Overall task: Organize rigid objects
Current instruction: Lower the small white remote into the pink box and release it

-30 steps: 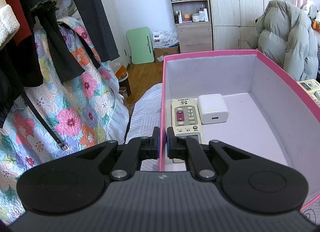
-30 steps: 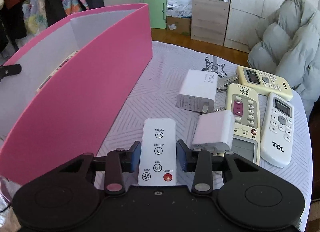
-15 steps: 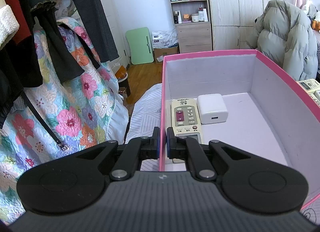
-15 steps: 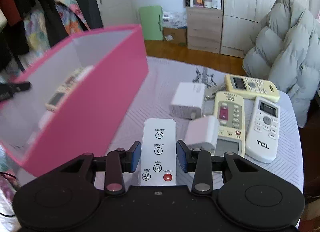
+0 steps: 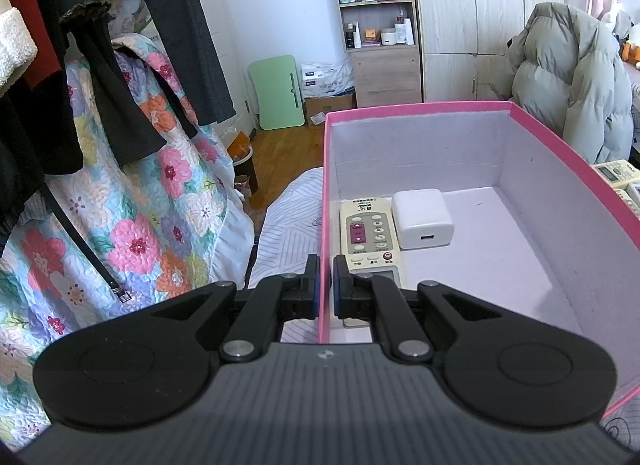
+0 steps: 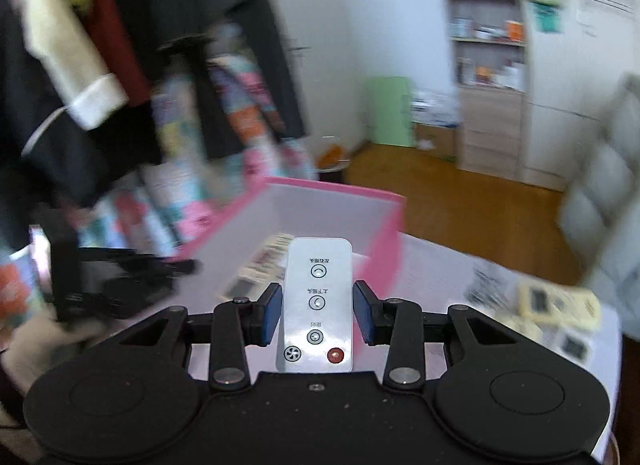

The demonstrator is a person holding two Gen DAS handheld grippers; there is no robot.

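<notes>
The slim white remote (image 6: 318,305) is clamped across its width between the blue pads of the right gripper (image 6: 318,311), jaws about half apart. Its long axis runs along the fingers, the red button end nearest the camera and the rounded far end pointed at the pink box (image 6: 384,221). In this blurred view the remote is seen in front of the box's open top, short of the far wall; its height over the box cannot be told.

The left gripper (image 5: 325,279) is closed on the box's left wall (image 5: 325,225), one finger outside and one inside.

Inside the box, a cream remote (image 5: 370,237) lies against that left wall, lengthwise along it, its display end toward the gripper. A white charger (image 5: 422,219) sits just beside it on its right, port facing the gripper. From the charger to the right wall, the box floor (image 5: 504,249) is left bare.

Beyond the right wall, more remotes (image 5: 618,173) are seen on the table.
</notes>
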